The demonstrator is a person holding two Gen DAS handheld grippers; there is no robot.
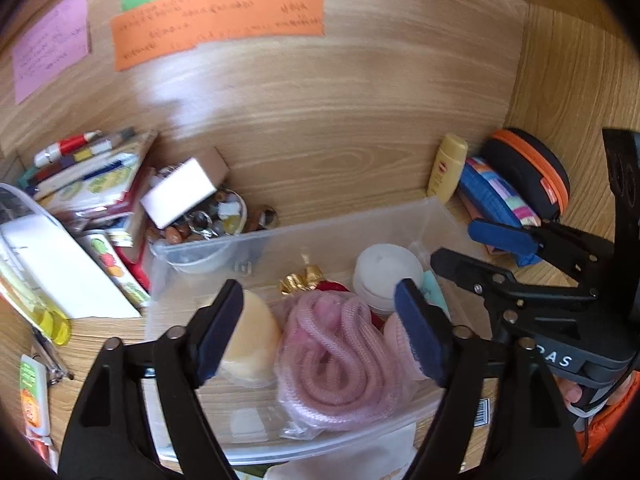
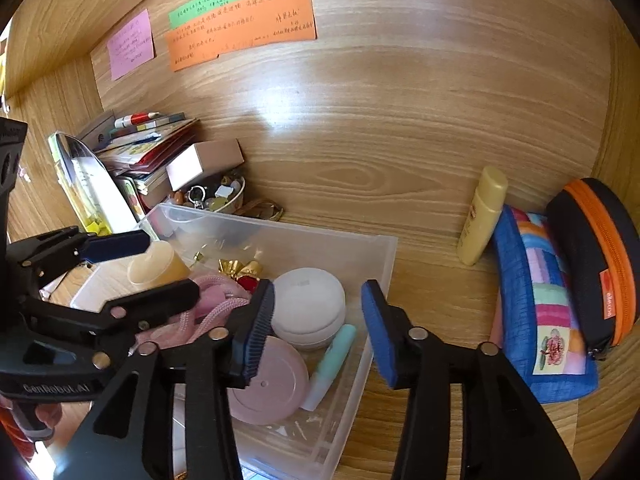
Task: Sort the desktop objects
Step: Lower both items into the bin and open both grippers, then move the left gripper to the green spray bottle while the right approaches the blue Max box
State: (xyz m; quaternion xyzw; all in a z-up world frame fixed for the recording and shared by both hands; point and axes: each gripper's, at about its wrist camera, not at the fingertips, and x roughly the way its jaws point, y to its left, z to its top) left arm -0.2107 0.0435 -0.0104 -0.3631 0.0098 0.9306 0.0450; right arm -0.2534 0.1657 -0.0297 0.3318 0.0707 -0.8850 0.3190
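Note:
A clear plastic bin (image 1: 280,240) (image 2: 376,264) stands on the wooden desk. In it lie a bagged pink rope (image 1: 336,364) (image 2: 216,312), a yellow egg-shaped item (image 1: 252,340) (image 2: 158,266), a white round jar (image 1: 386,268) (image 2: 308,304), a pink round case (image 2: 276,380), a mint tube (image 2: 334,356) and a gold-wrapped item (image 1: 300,280) (image 2: 236,267). My left gripper (image 1: 320,336) is open over the bin, its jaws either side of the rope. It also shows in the right wrist view (image 2: 160,270). My right gripper (image 2: 320,332) (image 1: 456,244) is open and empty above the bin's right wall.
A yellow bottle (image 2: 482,216) (image 1: 448,168), a blue patchwork pouch (image 2: 548,312) and a black-and-orange zip case (image 2: 600,264) (image 1: 528,172) stand at the right. A pile of books (image 2: 148,148), a white box (image 1: 180,192) and a bowl of trinkets (image 2: 220,198) crowd the back left. Sticky notes (image 2: 240,28) hang on the back panel.

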